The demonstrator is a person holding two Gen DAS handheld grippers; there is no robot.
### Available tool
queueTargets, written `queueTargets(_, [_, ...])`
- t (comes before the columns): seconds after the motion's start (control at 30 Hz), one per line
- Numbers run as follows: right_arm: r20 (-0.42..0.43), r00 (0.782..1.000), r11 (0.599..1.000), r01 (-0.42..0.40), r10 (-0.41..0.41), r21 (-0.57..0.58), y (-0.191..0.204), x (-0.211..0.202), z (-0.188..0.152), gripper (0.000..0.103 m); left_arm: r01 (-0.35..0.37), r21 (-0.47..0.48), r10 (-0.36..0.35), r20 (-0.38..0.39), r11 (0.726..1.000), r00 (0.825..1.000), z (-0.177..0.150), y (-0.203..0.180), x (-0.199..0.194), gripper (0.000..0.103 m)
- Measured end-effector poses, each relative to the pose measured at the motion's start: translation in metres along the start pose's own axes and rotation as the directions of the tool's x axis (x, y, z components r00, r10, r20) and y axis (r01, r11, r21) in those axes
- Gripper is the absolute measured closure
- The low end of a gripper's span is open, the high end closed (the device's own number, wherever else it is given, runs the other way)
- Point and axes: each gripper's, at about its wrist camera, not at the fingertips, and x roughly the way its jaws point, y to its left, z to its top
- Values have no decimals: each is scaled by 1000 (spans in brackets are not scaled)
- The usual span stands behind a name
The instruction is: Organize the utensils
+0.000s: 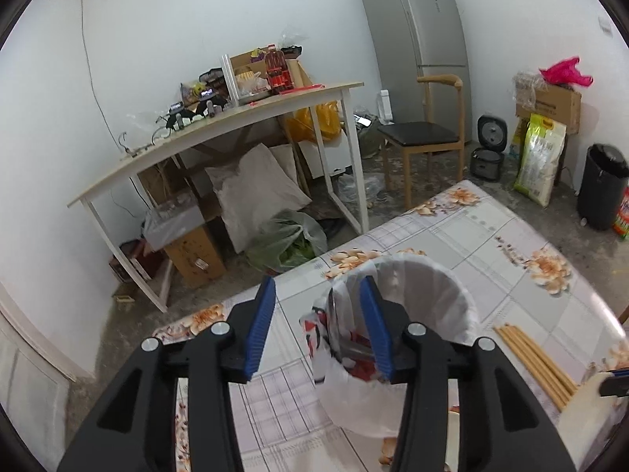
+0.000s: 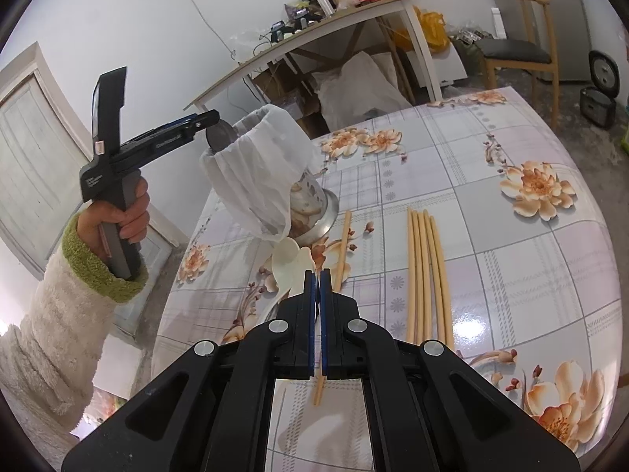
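Note:
A metal utensil holder lined with a white plastic bag (image 1: 424, 295) (image 2: 255, 165) stands on the flowered tablecloth (image 2: 491, 204). My left gripper (image 1: 318, 314) (image 2: 210, 118) hovers over the holder's rim, open, with no object between its blue pads. A metal spoon (image 2: 220, 135) sticks out of the holder just below the fingertips. My right gripper (image 2: 316, 275) is shut, low over a white spoon (image 2: 291, 263) and a single chopstick (image 2: 341, 247), which both lie on the table. Several chopsticks (image 2: 426, 267) (image 1: 534, 362) lie side by side to the right.
A person's hand in a fleecy sleeve (image 2: 114, 212) holds the left gripper. Beyond the table's far edge stand a cluttered desk (image 1: 220, 126), a wooden chair (image 1: 424, 133), a fridge (image 1: 420, 39), a black bin (image 1: 603, 185) and bags on the floor.

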Motion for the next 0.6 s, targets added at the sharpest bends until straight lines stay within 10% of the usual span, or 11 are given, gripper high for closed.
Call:
queueTargets(0.3, [111,994,994,16,-4,-106,20,-29,36,103,73,-214,-63,55,974,997,-16,31,-53,53])
queueTargets(0.6, [332,938,965,-4,95,-264,63,-61,139,103,37,-412,-24,38,910,999,-84,43,-102,41])
